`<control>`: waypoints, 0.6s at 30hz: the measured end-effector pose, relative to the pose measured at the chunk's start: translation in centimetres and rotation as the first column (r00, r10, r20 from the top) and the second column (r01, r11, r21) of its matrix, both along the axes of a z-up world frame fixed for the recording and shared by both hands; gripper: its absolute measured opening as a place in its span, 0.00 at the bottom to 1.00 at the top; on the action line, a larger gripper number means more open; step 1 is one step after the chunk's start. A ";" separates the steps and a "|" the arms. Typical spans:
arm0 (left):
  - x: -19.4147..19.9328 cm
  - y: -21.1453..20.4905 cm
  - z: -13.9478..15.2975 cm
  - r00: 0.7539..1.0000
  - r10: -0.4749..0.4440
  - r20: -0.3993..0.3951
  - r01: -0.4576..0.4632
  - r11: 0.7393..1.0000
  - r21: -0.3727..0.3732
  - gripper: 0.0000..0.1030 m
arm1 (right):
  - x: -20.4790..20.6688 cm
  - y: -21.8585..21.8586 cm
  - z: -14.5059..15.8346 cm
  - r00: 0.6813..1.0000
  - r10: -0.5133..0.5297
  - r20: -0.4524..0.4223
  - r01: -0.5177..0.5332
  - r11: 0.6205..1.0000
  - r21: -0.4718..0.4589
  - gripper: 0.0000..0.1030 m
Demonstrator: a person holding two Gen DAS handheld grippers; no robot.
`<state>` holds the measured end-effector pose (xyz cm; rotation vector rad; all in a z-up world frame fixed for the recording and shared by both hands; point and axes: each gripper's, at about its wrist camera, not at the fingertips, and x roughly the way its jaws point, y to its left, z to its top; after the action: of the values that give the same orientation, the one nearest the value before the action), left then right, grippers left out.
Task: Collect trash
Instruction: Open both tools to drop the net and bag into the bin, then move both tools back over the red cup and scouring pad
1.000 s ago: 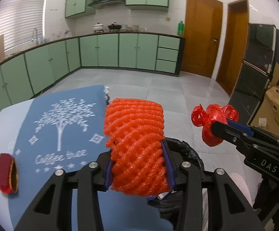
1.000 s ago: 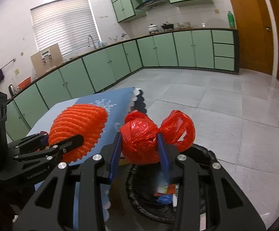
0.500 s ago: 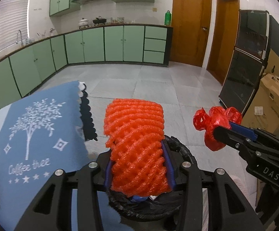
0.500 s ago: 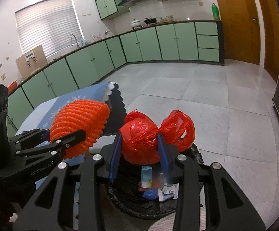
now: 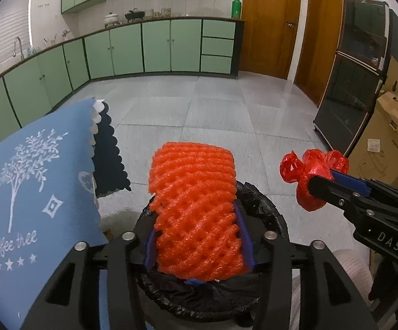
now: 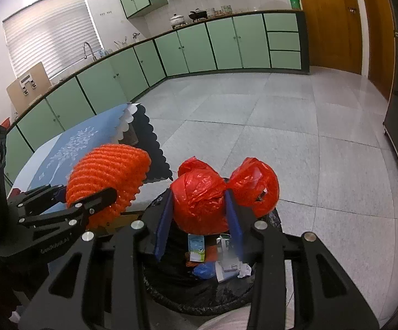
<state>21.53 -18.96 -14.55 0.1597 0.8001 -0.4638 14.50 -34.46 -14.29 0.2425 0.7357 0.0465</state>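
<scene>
My left gripper (image 5: 196, 236) is shut on an orange foam net sleeve (image 5: 196, 206) and holds it above a bin lined with a black bag (image 5: 264, 200). My right gripper (image 6: 199, 214) is shut on a knotted red plastic bag (image 6: 201, 200) and holds it over the same bin (image 6: 177, 297). The bin holds cartons and wrappers (image 6: 218, 261). Each gripper shows in the other's view: the right gripper (image 5: 319, 184) is to the right, the left gripper (image 6: 100, 192) with the sleeve (image 6: 108, 173) is to the left.
A table with a blue "Coffee tree" cloth (image 5: 34, 192) stands left of the bin. Grey tiled floor (image 6: 281, 126) stretches ahead to green cabinets (image 5: 157, 46). A dark glass cabinet (image 5: 358, 82) and cardboard boxes (image 5: 391, 143) stand at the right.
Both grippers have moved off the table to the right and now hover over the bin. The red ring-shaped scrap on the cloth has left the left wrist view.
</scene>
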 end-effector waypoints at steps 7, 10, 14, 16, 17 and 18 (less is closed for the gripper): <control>0.8 0.5 -0.3 0.999 -0.012 -0.035 0.011 0.999 -0.031 0.64 | 0.7 0.1 0.2 1.000 -0.026 -0.009 0.026 1.000 -0.004 0.55; 0.7 1.0 -0.4 0.999 -0.012 -0.046 0.010 0.999 -0.045 0.67 | 0.7 -0.2 0.3 1.000 -0.030 -0.005 0.030 0.999 -0.009 0.55; 0.6 1.4 -0.3 0.998 -0.009 -0.057 0.005 0.998 -0.067 0.70 | 0.5 -0.2 0.5 0.999 -0.035 0.003 0.035 0.999 -0.007 0.57; 0.5 1.5 -0.1 0.998 -0.005 -0.057 0.001 0.997 -0.071 0.70 | 0.5 -0.4 0.6 0.999 -0.034 0.006 0.034 0.999 -0.005 0.57; 0.4 1.6 0.0 0.999 -0.004 -0.052 0.000 0.998 -0.070 0.70 | 0.4 -0.4 0.7 0.999 -0.033 0.008 0.033 0.999 -0.004 0.57; 0.3 1.7 0.2 0.999 -0.001 -0.046 -0.002 0.998 -0.068 0.70 | 0.3 -0.3 0.9 0.999 -0.032 0.013 0.032 0.999 -0.004 0.57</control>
<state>21.82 -17.29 -14.36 0.0855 0.8286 -0.4952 14.78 -34.80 -13.40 0.2499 0.7186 0.0162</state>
